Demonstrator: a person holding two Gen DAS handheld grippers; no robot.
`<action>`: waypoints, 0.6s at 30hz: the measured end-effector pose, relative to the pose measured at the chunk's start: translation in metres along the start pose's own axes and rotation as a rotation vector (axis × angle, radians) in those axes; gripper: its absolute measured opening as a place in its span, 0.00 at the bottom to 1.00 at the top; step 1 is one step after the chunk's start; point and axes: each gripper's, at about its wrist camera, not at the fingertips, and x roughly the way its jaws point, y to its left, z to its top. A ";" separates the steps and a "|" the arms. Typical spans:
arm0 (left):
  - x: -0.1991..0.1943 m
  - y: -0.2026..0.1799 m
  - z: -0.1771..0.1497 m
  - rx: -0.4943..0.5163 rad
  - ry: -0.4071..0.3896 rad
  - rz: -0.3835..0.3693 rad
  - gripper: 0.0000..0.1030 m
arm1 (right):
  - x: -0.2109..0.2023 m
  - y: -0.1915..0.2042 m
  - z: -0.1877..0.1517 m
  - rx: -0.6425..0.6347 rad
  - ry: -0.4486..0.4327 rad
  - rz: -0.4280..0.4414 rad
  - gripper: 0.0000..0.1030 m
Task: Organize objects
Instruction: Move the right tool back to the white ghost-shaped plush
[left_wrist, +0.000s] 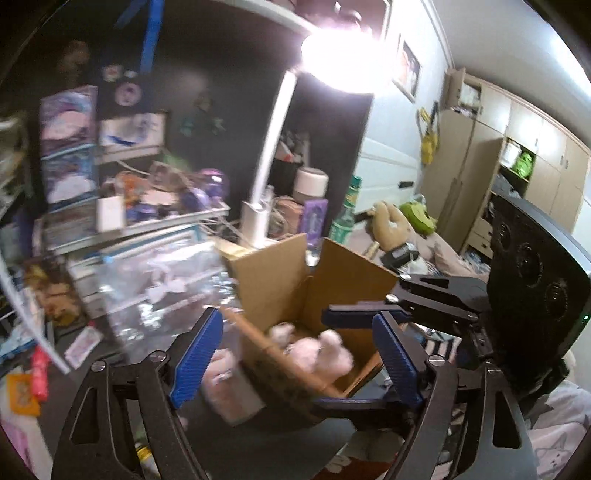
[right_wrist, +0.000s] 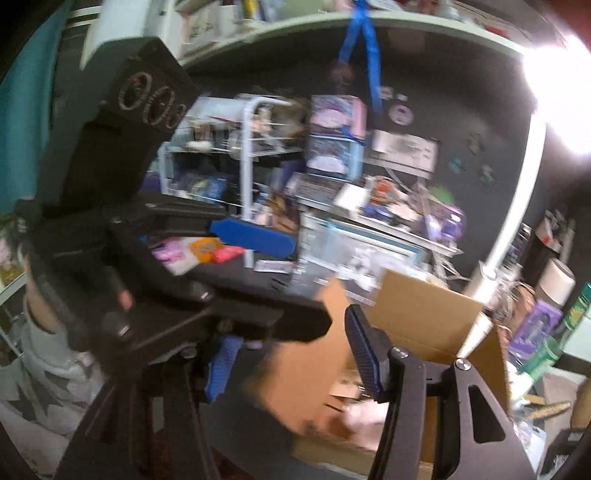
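Note:
An open cardboard box (left_wrist: 280, 273) stands on the dark desk, with a pink plush toy (left_wrist: 314, 350) inside it. My left gripper (left_wrist: 295, 354) is open and empty, its blue pads either side of the box's near rim. My right gripper (left_wrist: 354, 354) comes in from the right with its blue fingers (left_wrist: 351, 312) spread at the box's right side. In the right wrist view my right gripper (right_wrist: 291, 362) is open and empty over the box (right_wrist: 424, 314), and the left gripper (right_wrist: 255, 236) crosses in front on the left. The plush (right_wrist: 365, 413) shows blurred at the box bottom.
A lit white desk lamp (left_wrist: 273, 147) stands behind the box. Cluttered wire shelves (left_wrist: 129, 206) and clear plastic packaging (left_wrist: 162, 280) fill the left. Pink and orange packets (right_wrist: 199, 251) lie on the desk. A green bottle (left_wrist: 345, 218) and purple box (left_wrist: 314, 218) stand at the back.

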 end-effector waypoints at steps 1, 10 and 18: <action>-0.011 0.007 -0.006 -0.009 -0.020 0.018 0.82 | 0.001 0.010 0.002 -0.013 -0.002 0.018 0.52; -0.058 0.058 -0.071 -0.110 -0.086 0.119 0.85 | 0.047 0.085 -0.007 -0.117 0.084 0.146 0.52; -0.051 0.097 -0.128 -0.189 -0.048 0.167 0.85 | 0.133 0.108 -0.051 -0.106 0.316 0.193 0.52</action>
